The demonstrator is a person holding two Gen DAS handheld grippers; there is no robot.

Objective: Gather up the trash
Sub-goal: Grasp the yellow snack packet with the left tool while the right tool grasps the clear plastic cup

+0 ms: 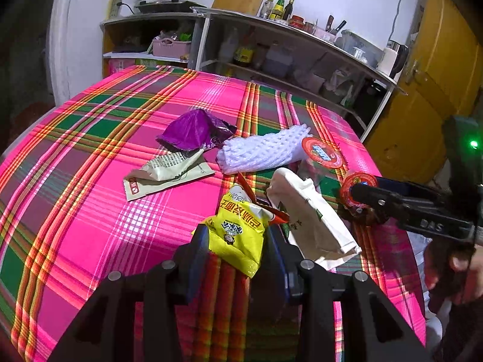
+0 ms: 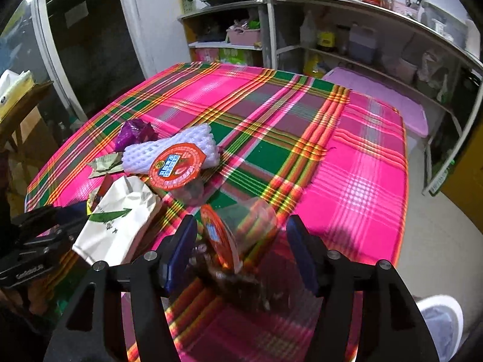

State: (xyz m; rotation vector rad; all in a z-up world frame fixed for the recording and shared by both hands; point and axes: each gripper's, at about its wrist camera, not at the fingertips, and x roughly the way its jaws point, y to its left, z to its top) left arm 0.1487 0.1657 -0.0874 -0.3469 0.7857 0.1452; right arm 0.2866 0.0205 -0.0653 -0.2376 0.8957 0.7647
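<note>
My left gripper (image 1: 237, 234) is shut on a yellow snack wrapper (image 1: 241, 226) just above the plaid tablecloth (image 1: 90, 196). A clear plastic cup with a red lid (image 2: 220, 235) lies tipped between the fingers of my right gripper (image 2: 241, 224), which stands open with a gap on the cup's right side. In the left wrist view that cup (image 1: 357, 181) shows at the right gripper's tip. A white paper bag (image 2: 120, 220), a second red-lidded cup (image 2: 176, 166), a white foam net (image 2: 169, 146), a purple wrapper (image 2: 132, 132) and a crumpled sachet (image 1: 169, 175) lie close together.
Kitchen shelves (image 1: 271, 57) with bottles and tubs stand behind the table. A yellow door (image 1: 428, 90) is at the right. A pink lidded bin (image 2: 386, 99) sits beyond the table's far right edge. A person's hand (image 1: 465, 268) holds the right gripper.
</note>
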